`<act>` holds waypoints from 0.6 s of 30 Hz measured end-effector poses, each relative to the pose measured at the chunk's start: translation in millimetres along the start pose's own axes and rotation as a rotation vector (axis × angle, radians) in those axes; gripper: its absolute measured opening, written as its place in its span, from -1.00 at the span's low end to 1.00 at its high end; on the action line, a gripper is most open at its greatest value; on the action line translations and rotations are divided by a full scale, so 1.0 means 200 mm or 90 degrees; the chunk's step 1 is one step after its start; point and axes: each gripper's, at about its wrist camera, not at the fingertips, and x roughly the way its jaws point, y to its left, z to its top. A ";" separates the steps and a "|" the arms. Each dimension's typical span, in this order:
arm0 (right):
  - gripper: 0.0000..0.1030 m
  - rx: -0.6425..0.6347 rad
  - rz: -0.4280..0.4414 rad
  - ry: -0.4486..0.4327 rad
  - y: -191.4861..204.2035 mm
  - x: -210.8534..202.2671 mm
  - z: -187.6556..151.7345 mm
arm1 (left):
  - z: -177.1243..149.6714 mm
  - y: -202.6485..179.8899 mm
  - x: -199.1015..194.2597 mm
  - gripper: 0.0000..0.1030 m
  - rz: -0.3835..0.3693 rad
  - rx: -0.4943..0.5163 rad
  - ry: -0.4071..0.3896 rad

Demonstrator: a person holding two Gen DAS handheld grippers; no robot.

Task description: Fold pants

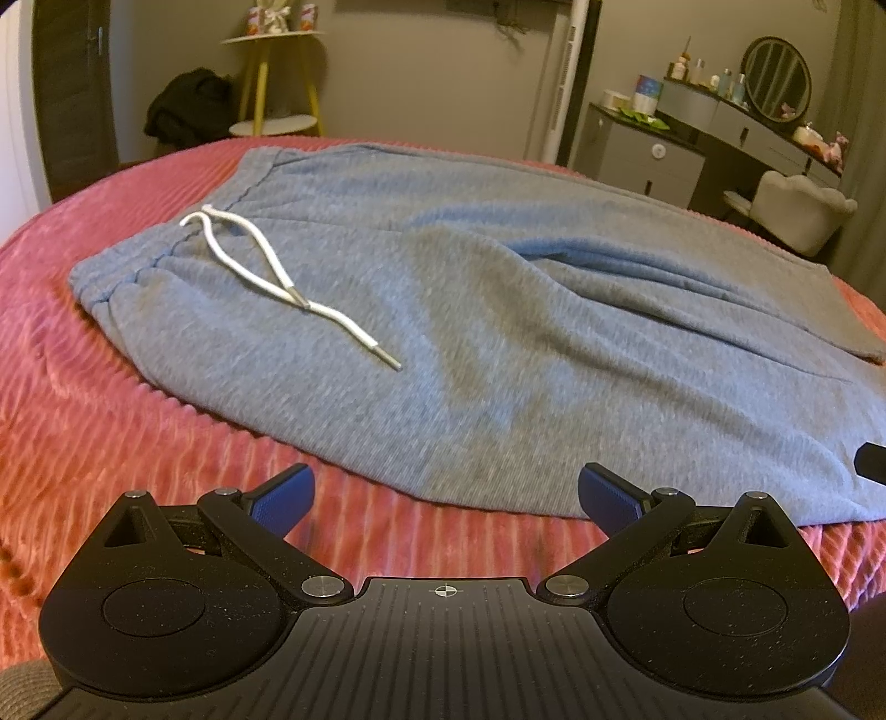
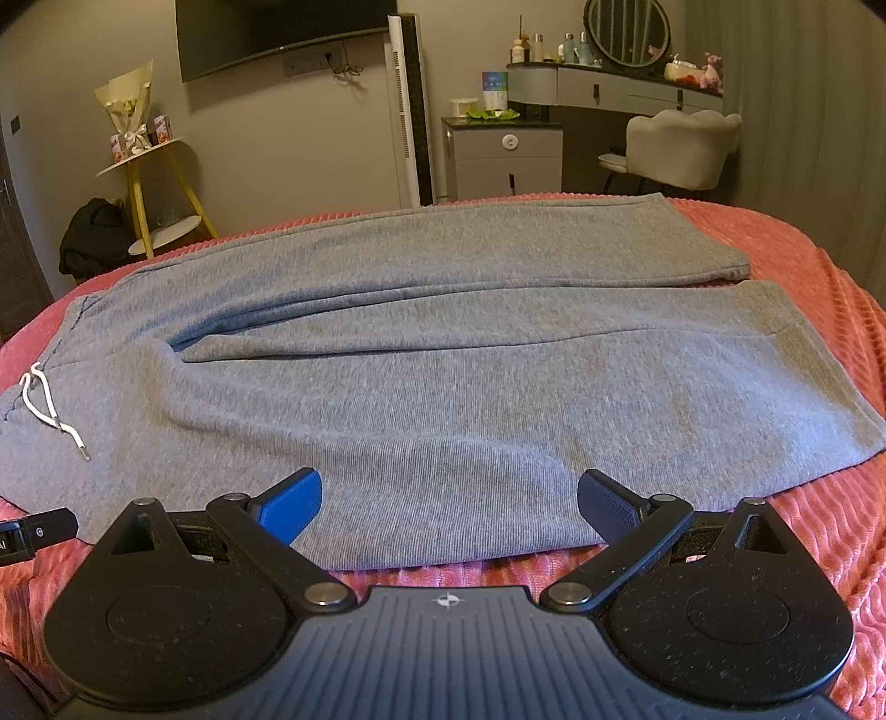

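Evidently grey sweatpants spread flat for folding; left gripper, right gripper held spread, empty, at near edge.

Left gripper and right gripper spread wide.

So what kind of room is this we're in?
Most likely a bedroom. The grey pants are spread on a bed with a coral ribbed bedspread, and behind it stand a vanity desk with a round mirror and a wall-mounted TV.
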 end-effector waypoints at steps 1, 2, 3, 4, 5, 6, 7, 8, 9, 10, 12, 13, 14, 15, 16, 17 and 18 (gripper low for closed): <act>0.93 0.000 0.000 0.000 0.00 0.00 0.00 | 0.00 0.00 0.00 1.00 0.000 0.000 0.000; 0.93 -0.001 0.000 0.001 0.00 0.00 0.00 | 0.00 0.00 0.00 1.00 0.001 -0.001 0.001; 0.93 -0.001 0.000 0.001 0.00 0.00 0.00 | 0.00 0.00 0.00 1.00 0.000 -0.002 0.002; 0.93 -0.001 0.000 0.001 0.00 0.00 0.00 | 0.00 0.00 0.00 1.00 0.001 -0.002 0.003; 0.93 -0.001 0.000 0.001 0.00 0.00 0.00 | 0.00 0.00 0.00 1.00 0.002 -0.003 0.003; 0.93 -0.001 0.000 0.002 0.00 0.00 0.00 | 0.00 0.00 0.00 1.00 0.003 -0.003 0.004; 0.93 -0.002 0.000 0.002 0.00 0.00 0.00 | 0.00 0.00 0.00 1.00 0.004 -0.003 0.005; 0.93 -0.001 0.000 0.001 0.00 0.00 0.00 | 0.00 0.01 0.01 1.00 0.005 -0.004 0.006; 0.93 -0.001 0.000 0.002 0.00 0.00 0.00 | 0.00 0.01 0.01 1.00 0.006 -0.004 0.007; 0.93 -0.001 0.000 0.002 0.00 0.00 0.00 | 0.00 0.01 0.01 1.00 0.006 -0.003 0.007; 0.93 -0.001 0.002 0.003 0.00 0.00 0.00 | 0.00 0.01 0.01 1.00 0.005 -0.003 0.008; 0.93 -0.001 0.002 0.004 0.00 0.00 0.00 | 0.00 0.01 0.01 1.00 0.006 -0.004 0.009; 0.93 -0.001 0.002 0.004 0.00 0.00 0.00 | 0.00 0.01 0.01 1.00 0.007 -0.004 0.009; 0.93 -0.002 0.003 0.004 0.00 0.00 0.00 | 0.00 0.01 0.00 1.00 0.007 -0.005 0.009; 0.93 -0.002 0.003 0.004 0.00 0.00 0.00 | 0.01 0.01 0.01 1.00 0.006 -0.006 0.009; 0.93 -0.002 0.004 0.006 0.00 0.00 0.00 | 0.01 0.01 0.00 1.00 0.007 -0.007 0.008; 0.93 -0.001 0.007 0.009 0.00 0.01 0.00 | 0.01 0.01 0.01 1.00 0.007 -0.009 0.007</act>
